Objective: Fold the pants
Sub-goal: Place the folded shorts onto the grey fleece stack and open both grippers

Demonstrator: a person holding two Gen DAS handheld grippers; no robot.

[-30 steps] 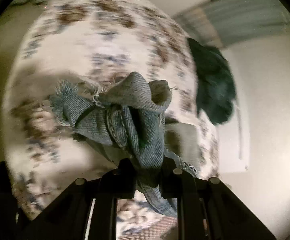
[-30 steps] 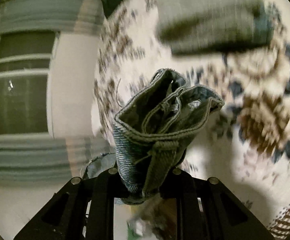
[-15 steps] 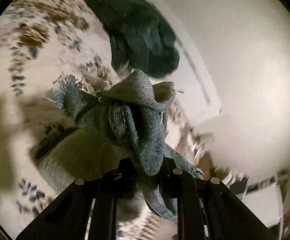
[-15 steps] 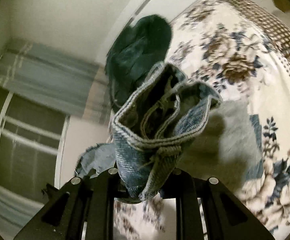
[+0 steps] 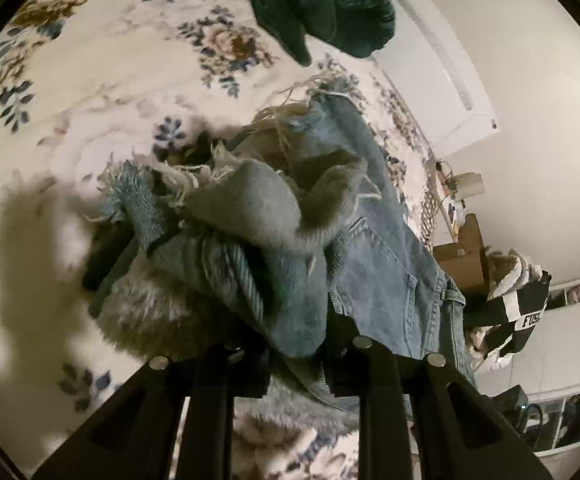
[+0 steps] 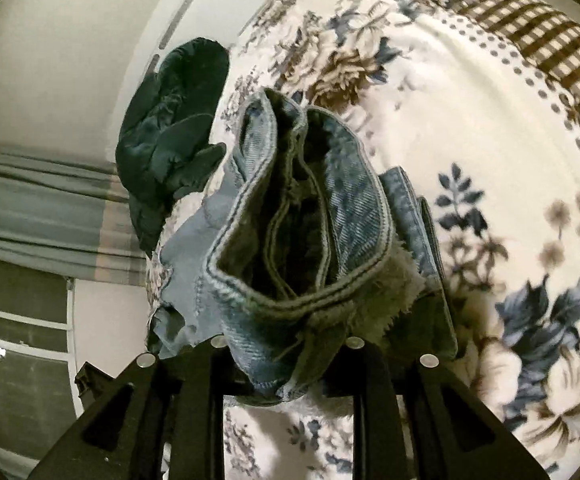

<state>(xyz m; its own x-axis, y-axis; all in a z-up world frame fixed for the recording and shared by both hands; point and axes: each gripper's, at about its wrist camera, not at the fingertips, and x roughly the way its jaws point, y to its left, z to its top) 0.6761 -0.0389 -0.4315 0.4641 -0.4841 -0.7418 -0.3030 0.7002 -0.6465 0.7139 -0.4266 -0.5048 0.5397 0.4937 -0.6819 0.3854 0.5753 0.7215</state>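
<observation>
The pants are light-blue jeans with frayed hems. In the left wrist view my left gripper (image 5: 296, 354) is shut on a bunched, frayed end of the jeans (image 5: 250, 240), and the rest of the denim (image 5: 394, 272) trails to the right over the bed. In the right wrist view my right gripper (image 6: 286, 350) is shut on a folded, stitched edge of the jeans (image 6: 290, 216), held just above the bedspread. The fingertips of both grippers are hidden in the cloth.
A floral bedspread (image 5: 90, 80) with a checked border (image 6: 530, 28) lies under the jeans. A dark green garment (image 5: 322, 4) sits at the bed's far edge by the wall, also in the right wrist view (image 6: 170, 128). Cardboard boxes and clutter (image 5: 462, 256) stand beside the bed.
Both grippers have swung round and come lower toward the bedspread with the jeans still held. More of the denim now lies spread out on the bed beside the left gripper.
</observation>
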